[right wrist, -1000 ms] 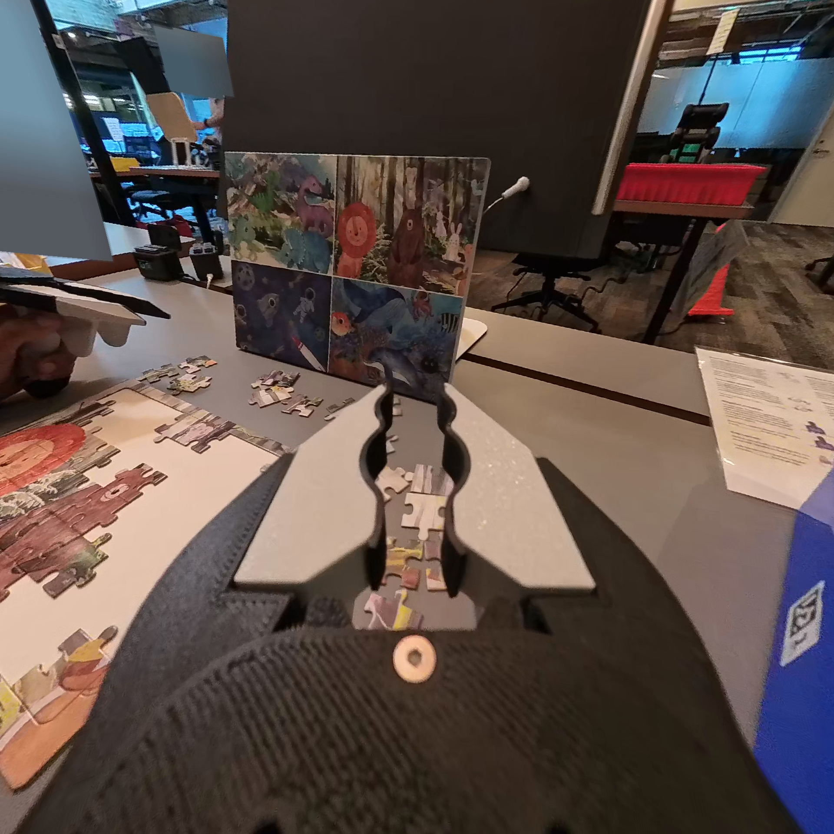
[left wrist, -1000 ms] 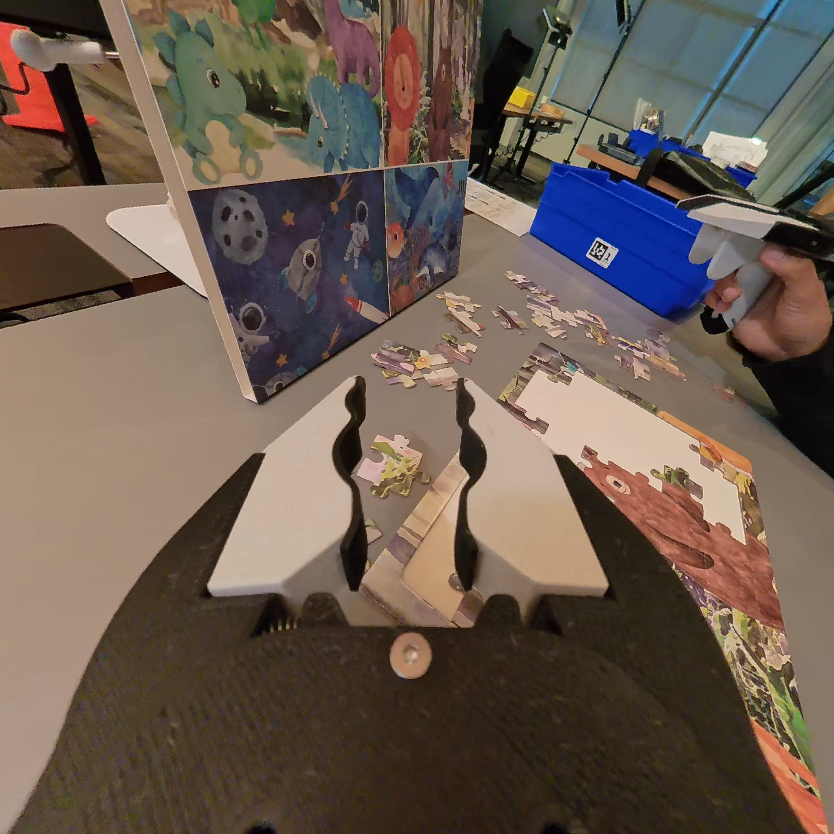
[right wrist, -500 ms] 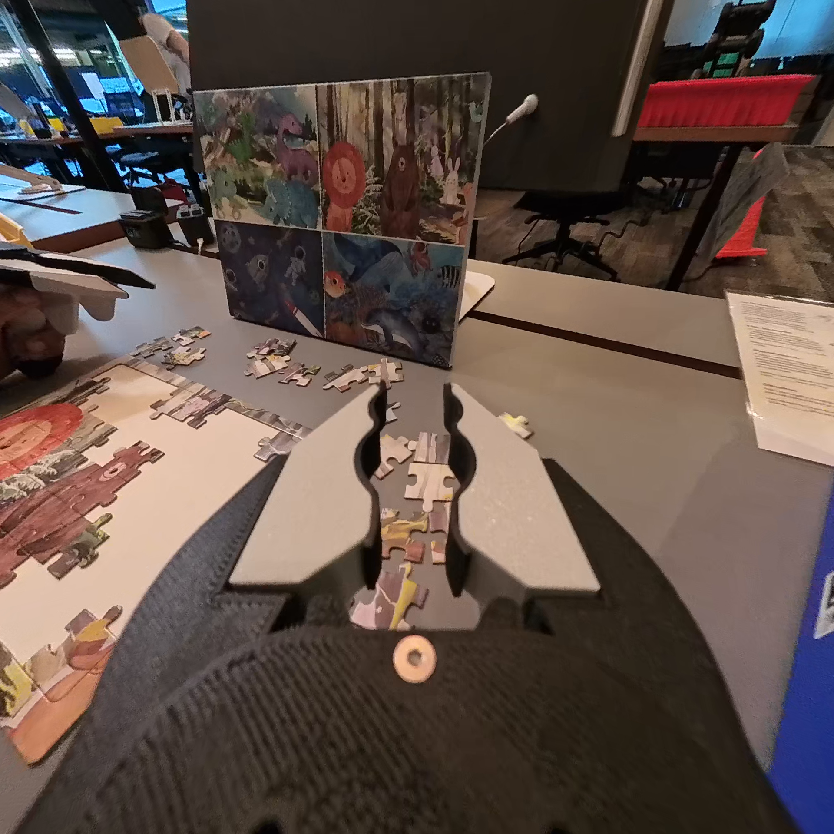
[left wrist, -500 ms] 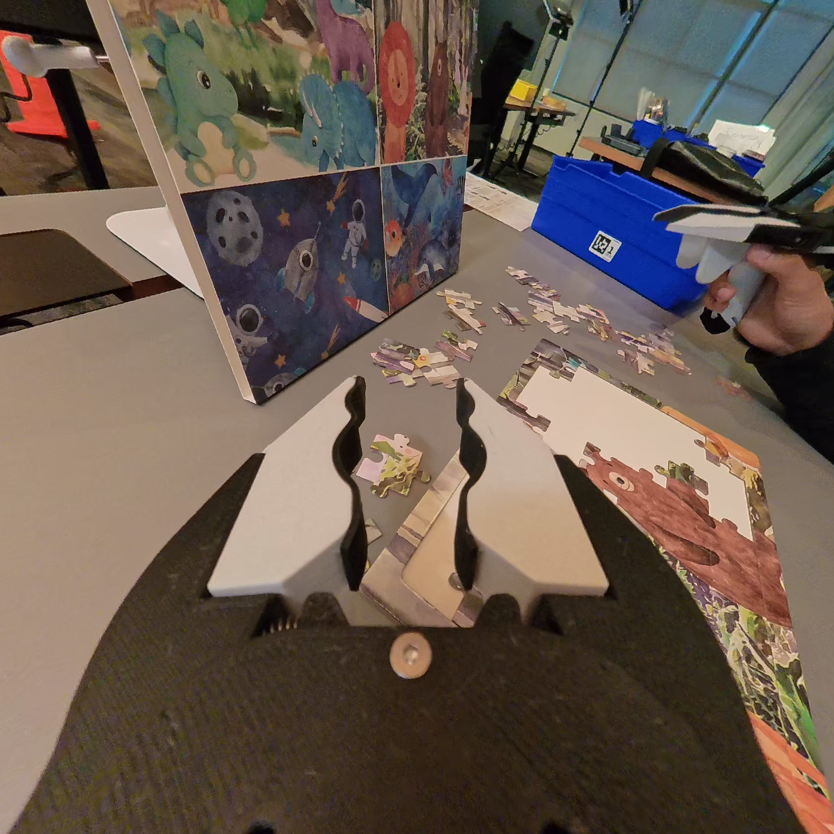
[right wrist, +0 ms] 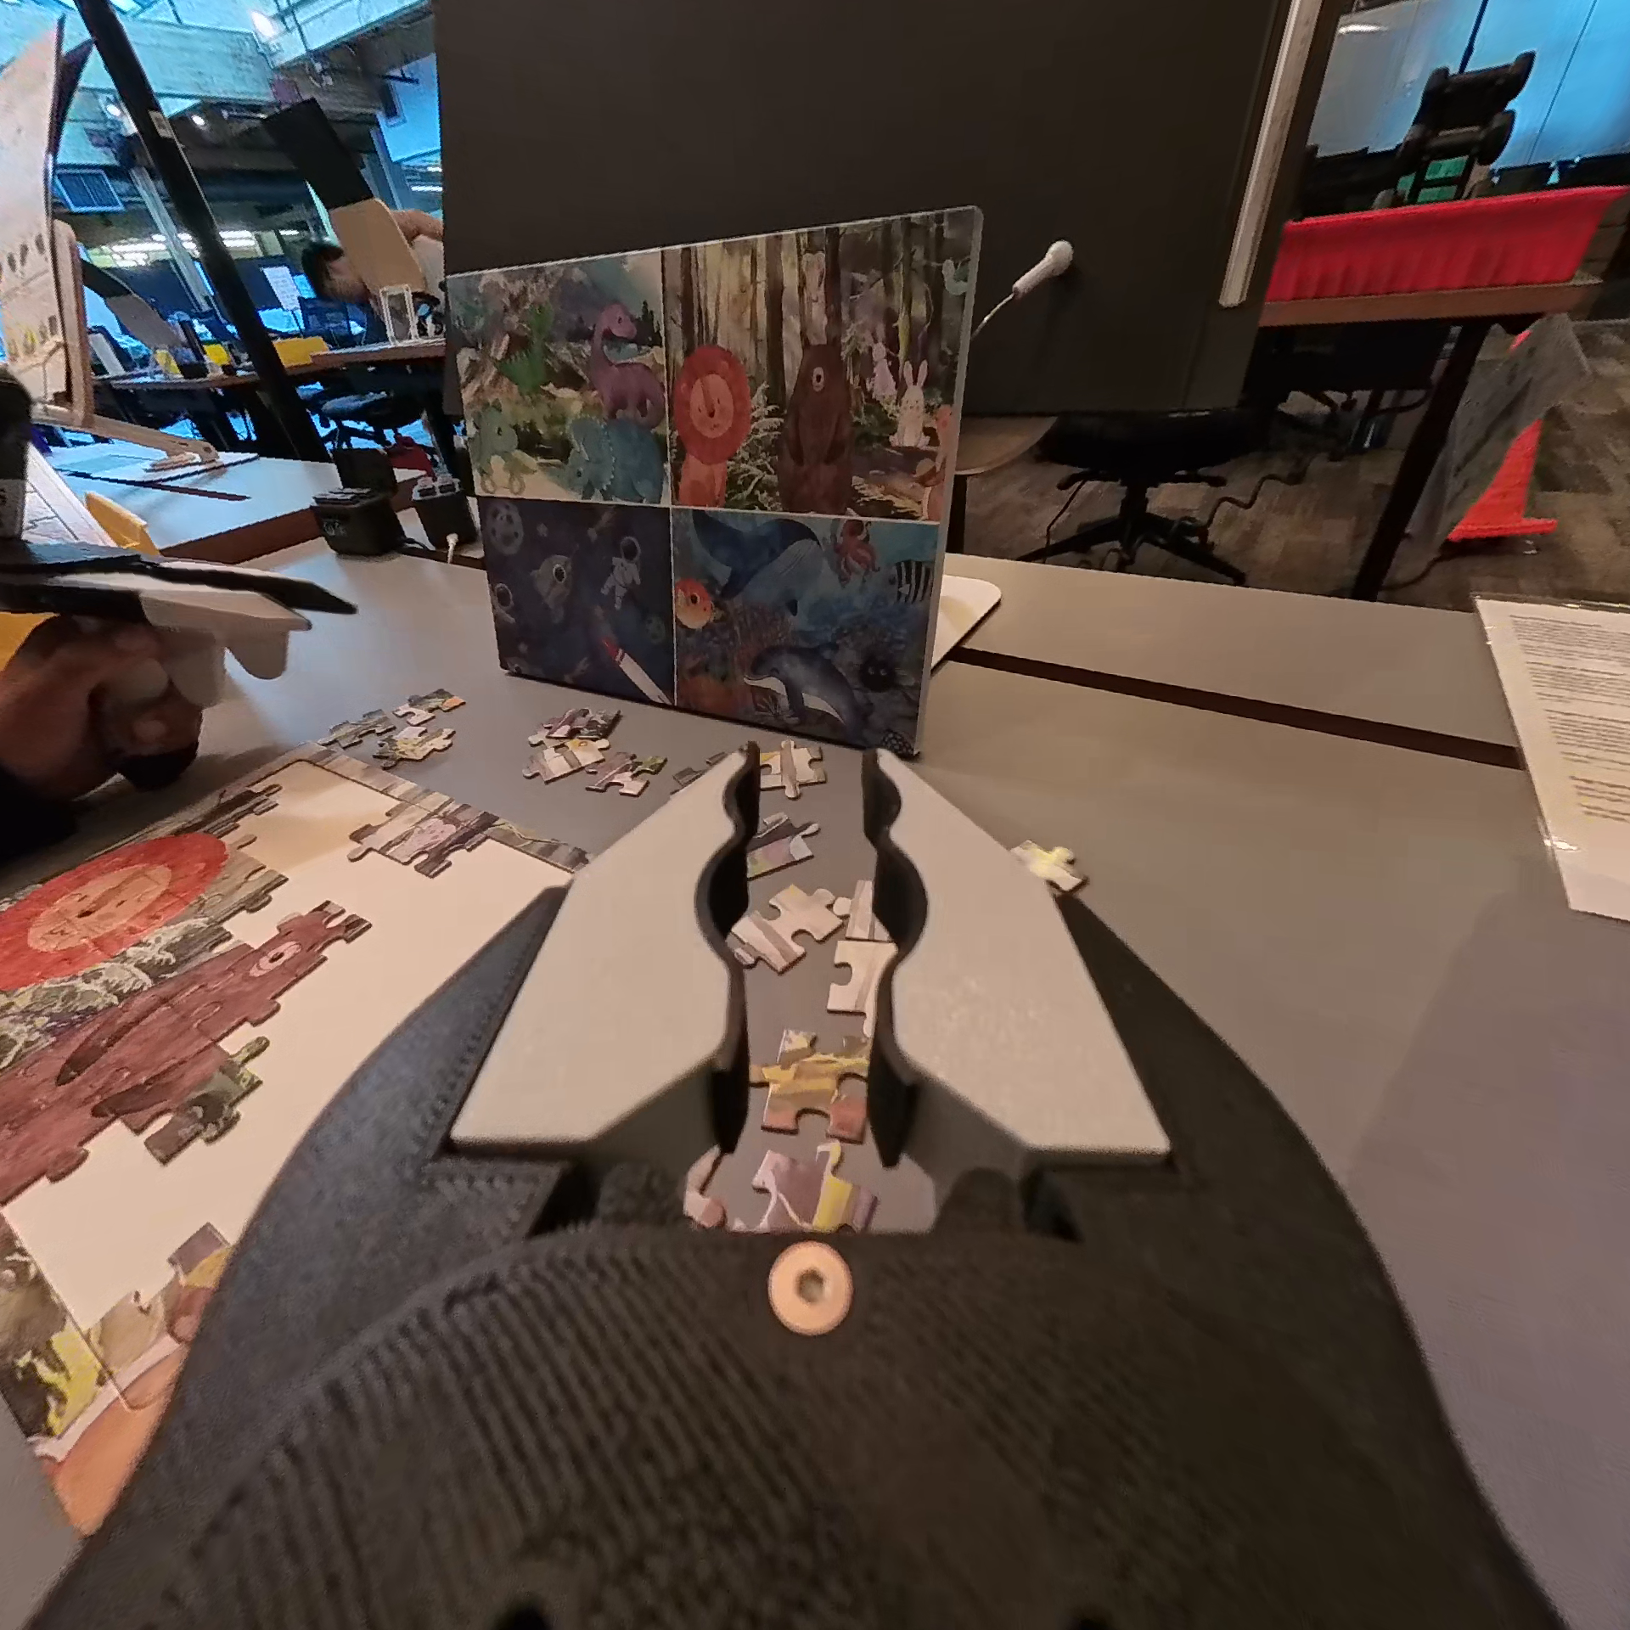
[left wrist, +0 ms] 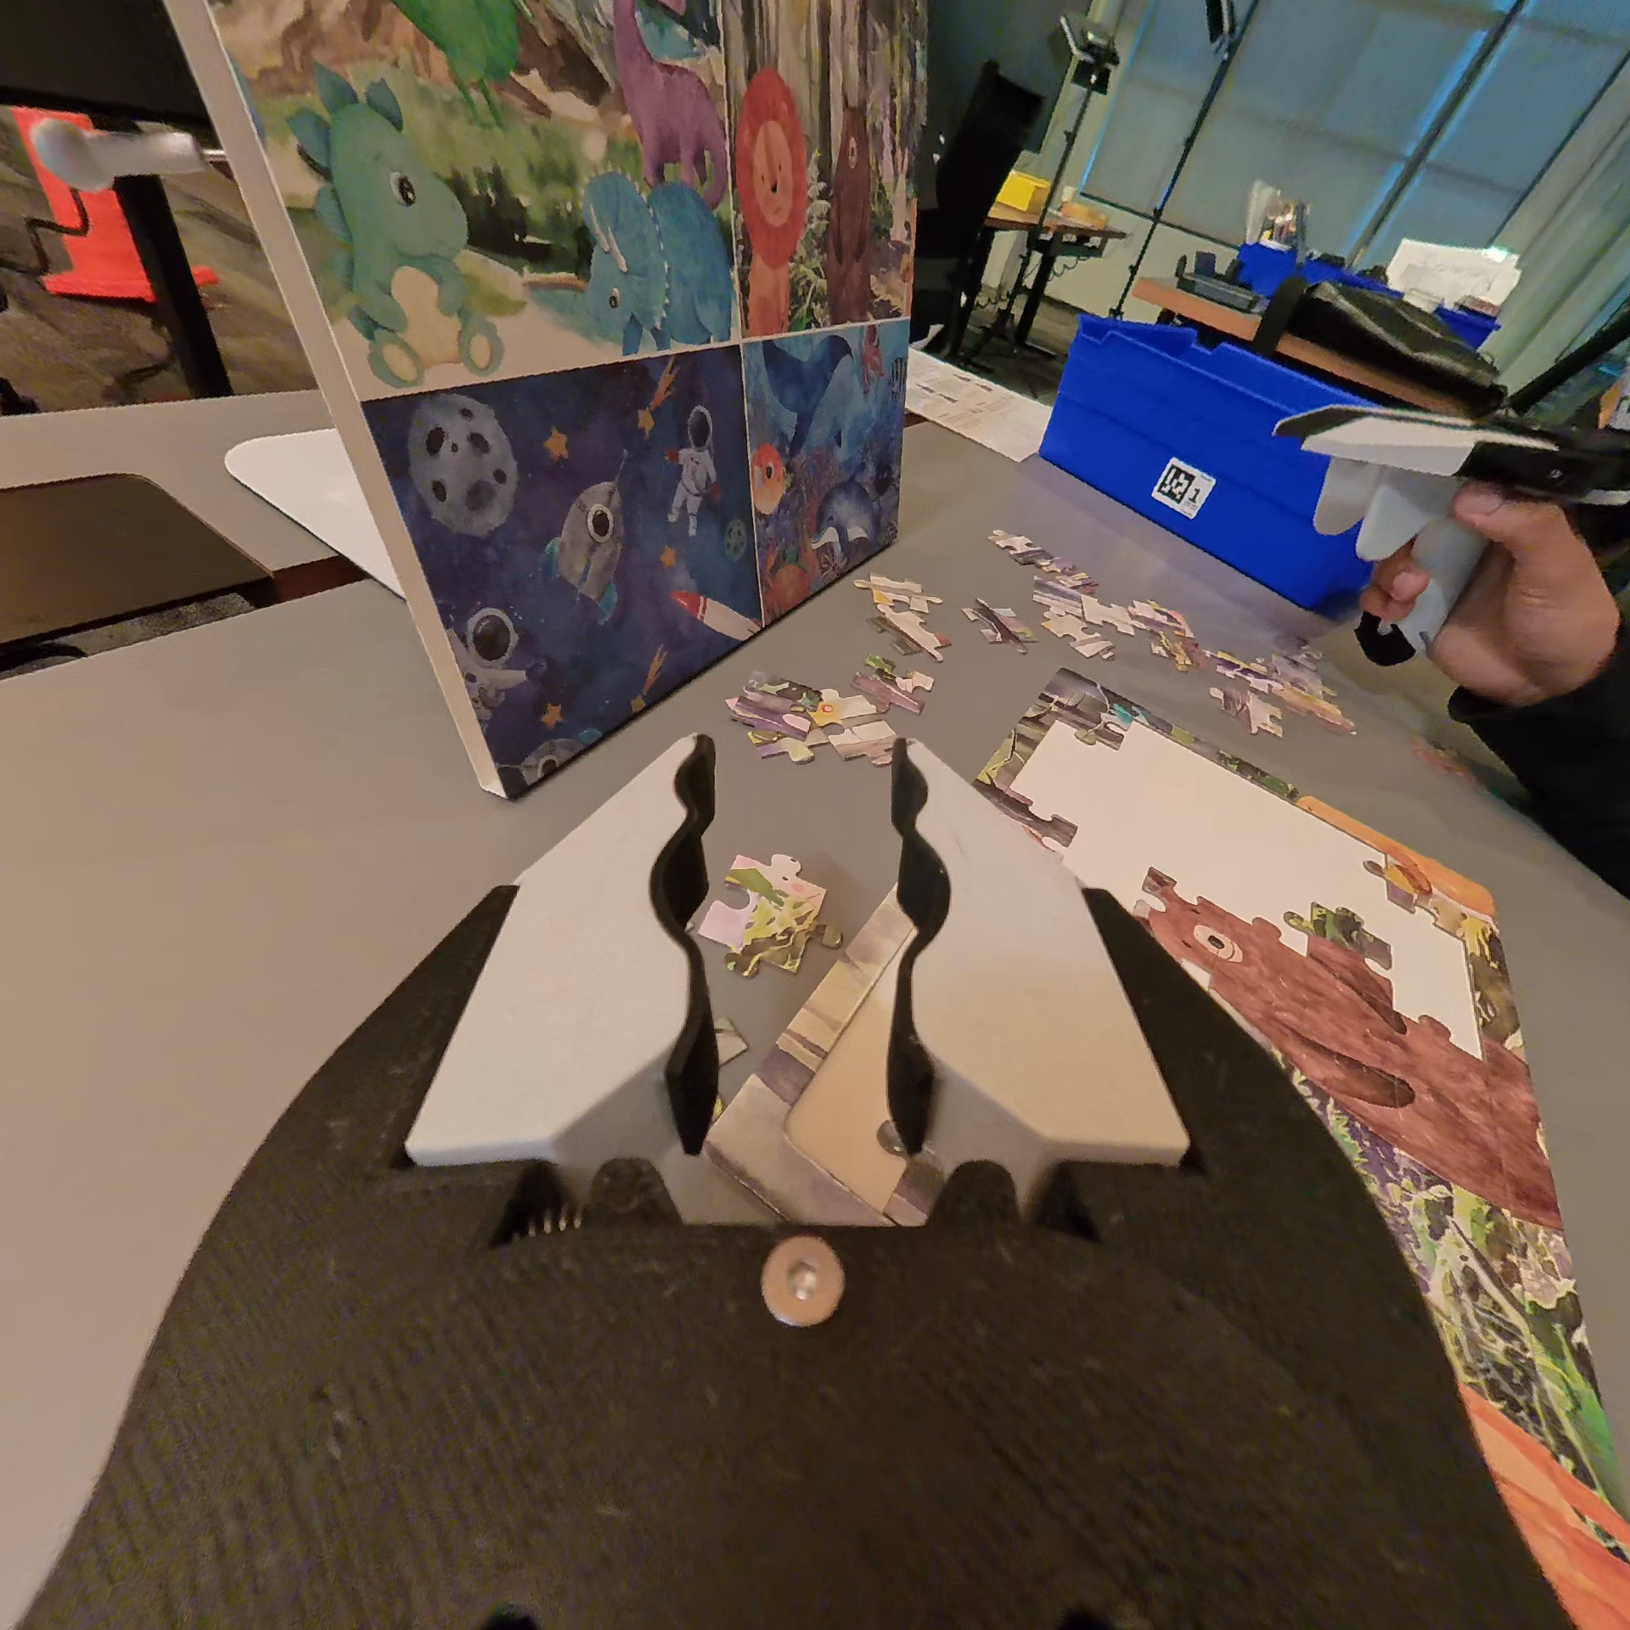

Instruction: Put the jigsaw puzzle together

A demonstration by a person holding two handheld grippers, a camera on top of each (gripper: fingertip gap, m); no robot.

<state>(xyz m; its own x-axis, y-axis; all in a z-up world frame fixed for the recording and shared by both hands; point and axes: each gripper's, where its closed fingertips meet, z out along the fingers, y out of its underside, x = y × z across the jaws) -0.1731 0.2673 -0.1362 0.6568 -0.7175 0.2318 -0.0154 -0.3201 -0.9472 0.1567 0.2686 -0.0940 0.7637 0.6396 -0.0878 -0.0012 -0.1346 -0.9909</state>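
The partly built jigsaw (left wrist: 1323,997) lies on the grey table, with a brown bear and a white unfilled middle. It also shows in the right wrist view (right wrist: 265,891), with a red lion. My left gripper (left wrist: 798,758) is open and empty, low over the puzzle's near corner. A small joined cluster of pieces (left wrist: 767,917) lies between its fingers. My right gripper (right wrist: 810,763) is open and empty above several loose pieces (right wrist: 785,926), right of the puzzle. More loose pieces (left wrist: 829,706) lie along the puzzle's far edge.
A standing reference picture board (left wrist: 617,397) faces the puzzle; it also shows in the right wrist view (right wrist: 706,485). A blue bin (left wrist: 1191,441) stands at the far right. A printed sheet (right wrist: 1570,750) lies to the right. The other gripper shows in each view (left wrist: 1411,441) (right wrist: 176,600). There is about 35 centimeters between the tips of the two grippers. To the partly built jigsaw (left wrist: 1323,997): left tips about 20 centimeters, right tips about 25 centimeters.
My right gripper has shifted a little over the loose pieces, and its view has tipped. My left gripper has barely moved. Both have stayed open.
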